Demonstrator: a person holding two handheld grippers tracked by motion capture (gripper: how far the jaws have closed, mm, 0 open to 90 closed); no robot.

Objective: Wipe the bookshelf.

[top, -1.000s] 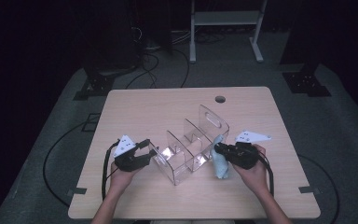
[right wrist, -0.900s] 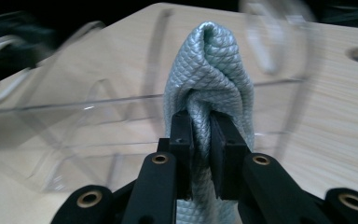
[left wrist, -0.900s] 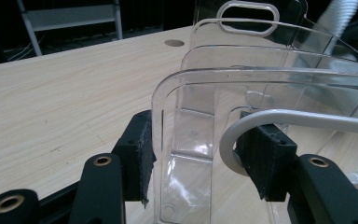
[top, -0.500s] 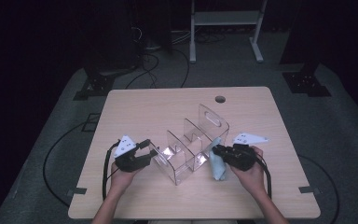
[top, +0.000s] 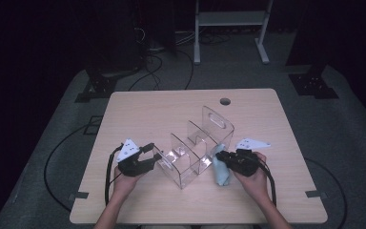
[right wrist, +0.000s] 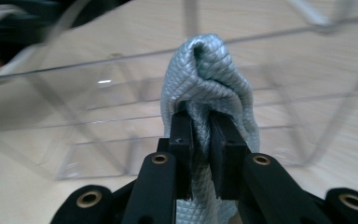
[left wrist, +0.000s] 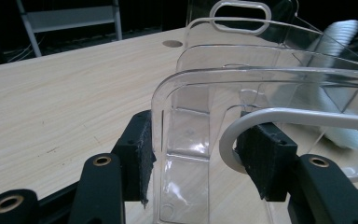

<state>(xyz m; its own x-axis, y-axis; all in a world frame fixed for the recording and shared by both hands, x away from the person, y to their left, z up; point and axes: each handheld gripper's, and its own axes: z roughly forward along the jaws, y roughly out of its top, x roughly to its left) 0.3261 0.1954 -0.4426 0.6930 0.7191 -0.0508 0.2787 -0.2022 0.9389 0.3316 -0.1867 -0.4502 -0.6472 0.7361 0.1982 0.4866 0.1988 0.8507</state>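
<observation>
Both forearms in from the near table edge, hands well apart. Left gripper [top: 156,153] level, pointing right, jaws part-closed and clamped on something, one pad [left wrist: 140,156] on each face of it (grey plate on top). Right gripper [top: 219,156] level, pointing left, jaws nearly together, pinching something between the pads [right wrist: 184,140]. Cables trailing back along both wrists.

A dark lab: lone wooden table [top: 162,109], floor cables [top: 171,62], metal stands [top: 231,28].
</observation>
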